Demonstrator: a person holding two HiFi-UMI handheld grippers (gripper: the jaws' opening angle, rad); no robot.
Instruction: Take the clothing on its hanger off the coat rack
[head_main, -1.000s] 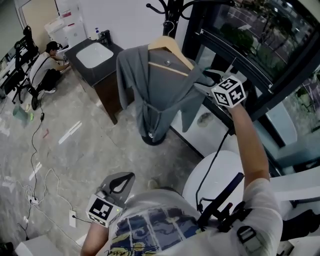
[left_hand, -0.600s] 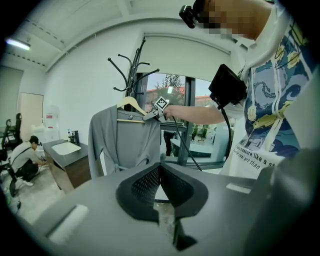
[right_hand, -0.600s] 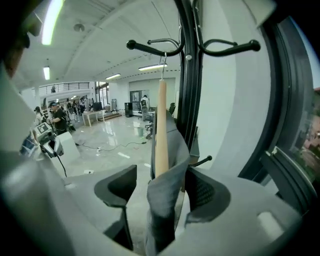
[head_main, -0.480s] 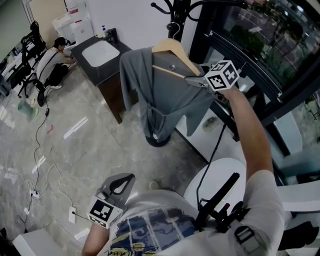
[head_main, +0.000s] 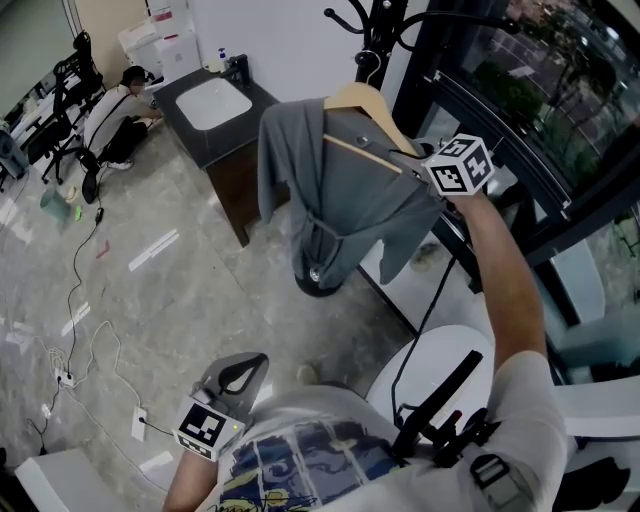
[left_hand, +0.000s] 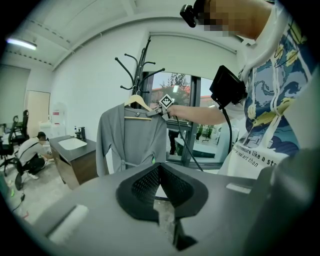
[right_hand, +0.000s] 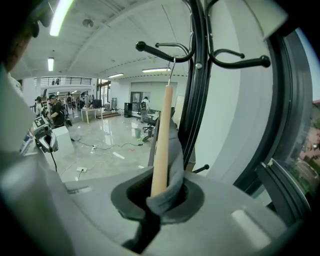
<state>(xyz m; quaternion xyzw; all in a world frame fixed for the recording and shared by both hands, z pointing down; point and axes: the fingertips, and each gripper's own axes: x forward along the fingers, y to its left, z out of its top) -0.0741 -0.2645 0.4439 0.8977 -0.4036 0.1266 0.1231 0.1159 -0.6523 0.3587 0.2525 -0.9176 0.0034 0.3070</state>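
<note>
A grey garment (head_main: 340, 200) hangs on a wooden hanger (head_main: 360, 100), whose hook sits on an arm of the black coat rack (head_main: 385, 30). My right gripper (head_main: 420, 160) is at the hanger's right shoulder, its jaws closing tight on the wooden end and the cloth over it. In the right gripper view the hanger (right_hand: 162, 140) and grey cloth (right_hand: 172, 190) run straight into the right gripper (right_hand: 160, 200), with the coat rack (right_hand: 197, 75) just behind. My left gripper (head_main: 262, 357) hangs low by my body, shut and empty. The left gripper (left_hand: 159, 170) faces the garment (left_hand: 130, 140) from afar.
A dark cabinet with a white sink (head_main: 212, 105) stands left of the rack. A person (head_main: 115, 110) crouches beyond it near office chairs. Cables (head_main: 75, 330) trail over the marble floor. Black window frames (head_main: 520, 150) run close behind the rack, and a white round seat (head_main: 440, 350) sits below my right arm.
My right gripper has moved from beside the garment onto the hanger's right shoulder and closed on it. The left gripper has stayed low and still.
</note>
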